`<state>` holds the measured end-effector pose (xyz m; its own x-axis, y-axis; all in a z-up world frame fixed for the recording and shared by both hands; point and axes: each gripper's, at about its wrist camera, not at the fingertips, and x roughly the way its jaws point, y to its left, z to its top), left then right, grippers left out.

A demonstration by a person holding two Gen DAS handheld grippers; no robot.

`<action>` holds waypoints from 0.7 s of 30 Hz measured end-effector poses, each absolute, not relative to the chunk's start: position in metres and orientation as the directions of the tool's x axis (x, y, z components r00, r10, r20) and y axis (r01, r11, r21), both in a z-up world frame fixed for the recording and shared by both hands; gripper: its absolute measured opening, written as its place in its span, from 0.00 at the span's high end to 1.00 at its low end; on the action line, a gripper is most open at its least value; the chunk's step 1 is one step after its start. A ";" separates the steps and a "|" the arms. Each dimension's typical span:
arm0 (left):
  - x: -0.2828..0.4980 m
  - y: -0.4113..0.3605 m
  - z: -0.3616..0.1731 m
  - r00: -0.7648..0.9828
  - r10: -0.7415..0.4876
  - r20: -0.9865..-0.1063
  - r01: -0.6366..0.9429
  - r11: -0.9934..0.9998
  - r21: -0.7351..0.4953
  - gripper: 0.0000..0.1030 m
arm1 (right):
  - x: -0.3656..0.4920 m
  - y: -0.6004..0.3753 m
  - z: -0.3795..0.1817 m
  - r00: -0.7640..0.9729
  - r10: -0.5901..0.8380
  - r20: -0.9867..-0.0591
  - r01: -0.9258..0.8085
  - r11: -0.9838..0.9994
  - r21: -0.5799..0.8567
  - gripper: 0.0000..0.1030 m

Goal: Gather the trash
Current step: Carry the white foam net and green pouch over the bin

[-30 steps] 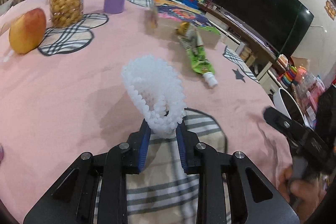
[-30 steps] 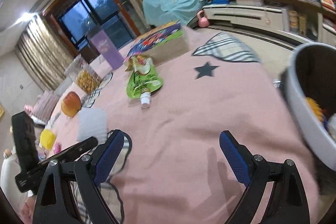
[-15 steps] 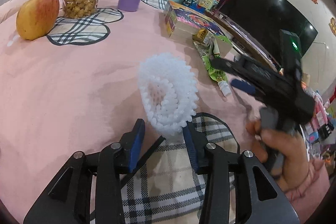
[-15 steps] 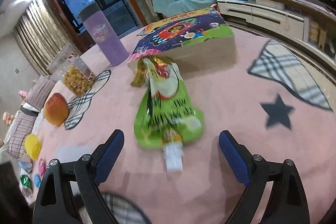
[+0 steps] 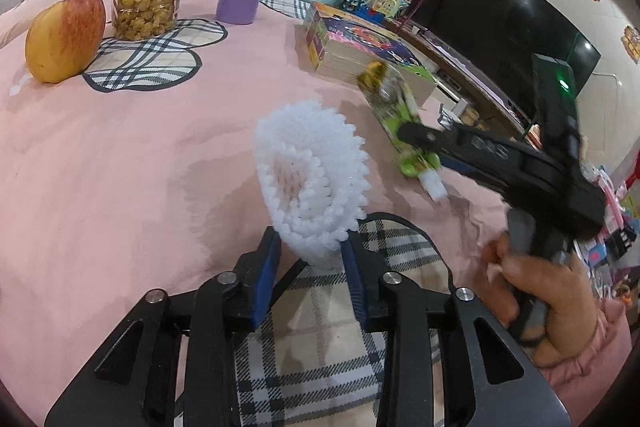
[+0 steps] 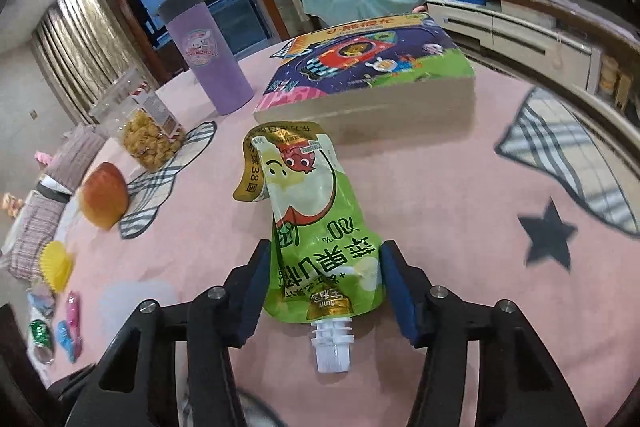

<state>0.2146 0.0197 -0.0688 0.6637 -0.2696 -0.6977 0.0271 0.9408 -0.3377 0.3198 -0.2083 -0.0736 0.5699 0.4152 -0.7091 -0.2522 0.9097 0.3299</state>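
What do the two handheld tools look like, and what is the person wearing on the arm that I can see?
Both the left tool and the right tool have black angular frames with triangular cut-outs, silver round bolts at the joints, and blue pads on the inner finger faces. The right tool's black body carries a small green light and a grey handle. The hand holding it has a pink sleeve.

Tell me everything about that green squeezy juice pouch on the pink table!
The green pouch is a soft, shiny foil drink pack with a cartoon fruit face and gold trim. It lies flat and crumpled on the pink tablecloth, looking squeezed out. Its white ribbed spout has no cap and points toward the camera; its curled far end lies near the picture book. The right gripper straddles it, jaws closing on its sides, the pads not clearly pressing on it yet.
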 end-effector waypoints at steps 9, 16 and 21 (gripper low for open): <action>0.207 0.004 -0.059 0.674 -0.239 -0.698 0.042 0.957 -0.287 0.80 | 0.261 -0.250 -0.060 0.575 0.465 -0.674 -0.228 0.881 0.414 0.47; 0.191 -0.032 -0.049 0.668 -0.269 -0.694 0.115 0.958 -0.261 0.80 | 0.223 -0.282 -0.053 0.610 0.451 -0.651 -0.187 0.881 0.435 0.47; 0.184 -0.055 -0.046 0.655 -0.283 -0.701 0.156 0.958 -0.241 0.80 | 0.202 -0.298 -0.056 0.623 0.450 -0.640 -0.153 0.873 0.464 0.47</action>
